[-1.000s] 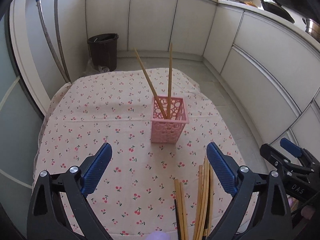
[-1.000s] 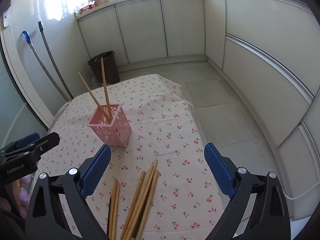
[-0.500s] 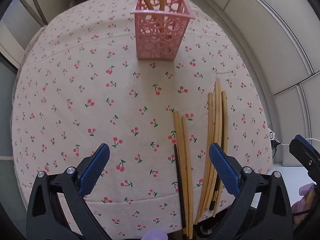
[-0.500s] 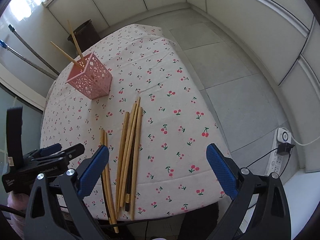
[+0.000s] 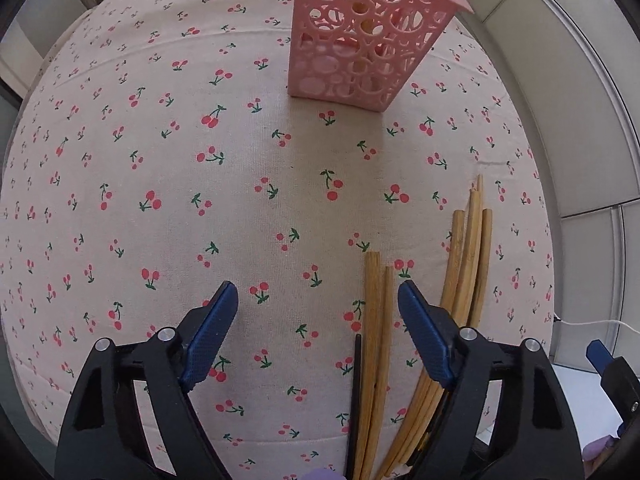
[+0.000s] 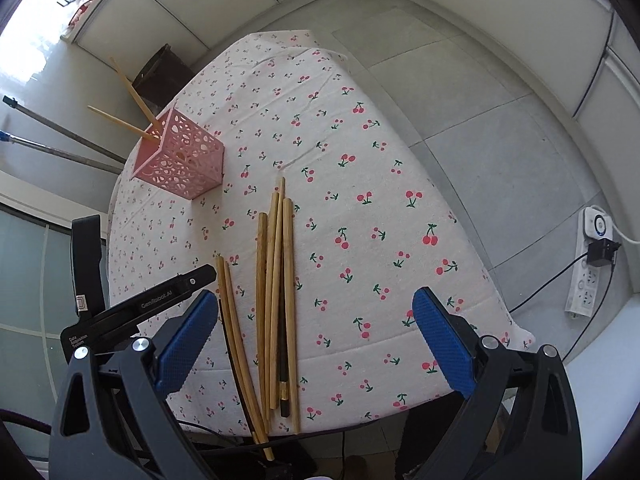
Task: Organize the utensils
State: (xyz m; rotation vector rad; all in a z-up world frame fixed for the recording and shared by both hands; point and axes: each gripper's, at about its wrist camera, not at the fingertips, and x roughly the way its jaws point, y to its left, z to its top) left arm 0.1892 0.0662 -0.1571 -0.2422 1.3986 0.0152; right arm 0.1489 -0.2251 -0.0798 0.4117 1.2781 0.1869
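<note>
A pink perforated basket [image 5: 372, 40] stands on the cherry-print tablecloth [image 5: 160, 160] with two wooden chopsticks [image 6: 128, 84] leaning in it. Several more wooden chopsticks lie near the table's front edge: a pair [image 5: 374, 320] with a thin black one beside it, and a bundle [image 5: 468, 260] to their right. My left gripper [image 5: 318, 332] hangs low over the cloth, its jaws closing. The pair lies between them, close to the right finger, and no pad touches it. My right gripper [image 6: 316, 340] is open above the bundle [image 6: 276, 280], holding nothing.
The table's front edge lies just under both grippers. A white power strip [image 6: 588, 264] with a cable sits on the tiled floor at right. A dark bin [image 6: 160, 72] and mop handles [image 6: 60, 132] stand beyond the table, with white cabinets around.
Both grippers have tipped downward and sunk toward the table. The left one now sits close over the lying chopsticks, and its jaws have narrowed.
</note>
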